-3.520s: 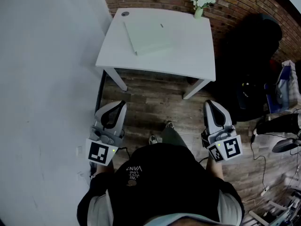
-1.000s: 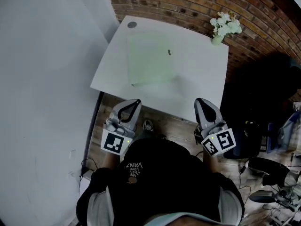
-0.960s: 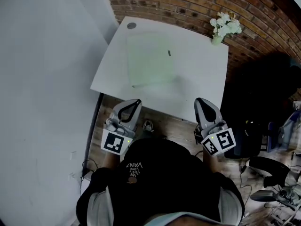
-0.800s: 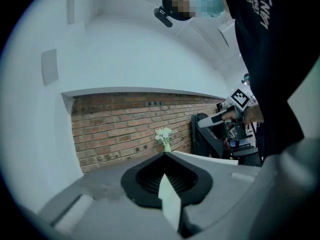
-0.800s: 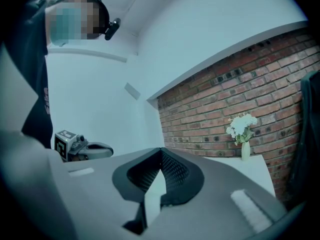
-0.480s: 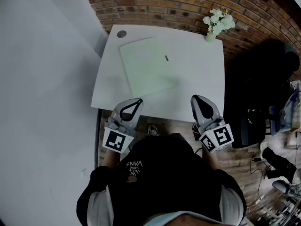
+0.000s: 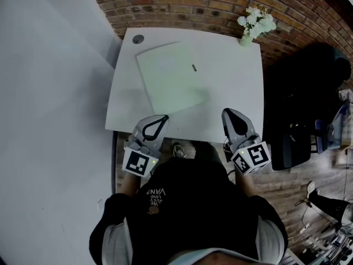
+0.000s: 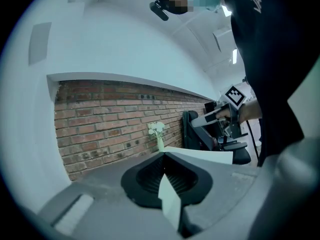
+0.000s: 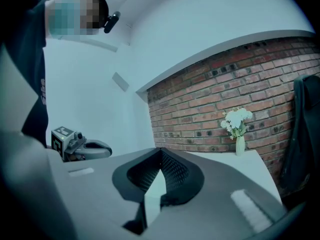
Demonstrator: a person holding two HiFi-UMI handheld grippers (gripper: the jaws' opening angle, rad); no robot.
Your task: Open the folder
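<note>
Head view: folder (image 7: 168, 79) pale, barely distinct from table (image 7: 234, 90)

We count one white table (image 7: 231, 93), one pale green folder (image 7: 168, 79), one vase of white flowers (image 7: 255, 24), one round dark cap (image 7: 138, 38) in the tabletop, one person (image 7: 187, 214), and two grippers, the left gripper (image 7: 163, 117) and the right gripper (image 7: 228, 113), each bearing one marker cube.
</note>
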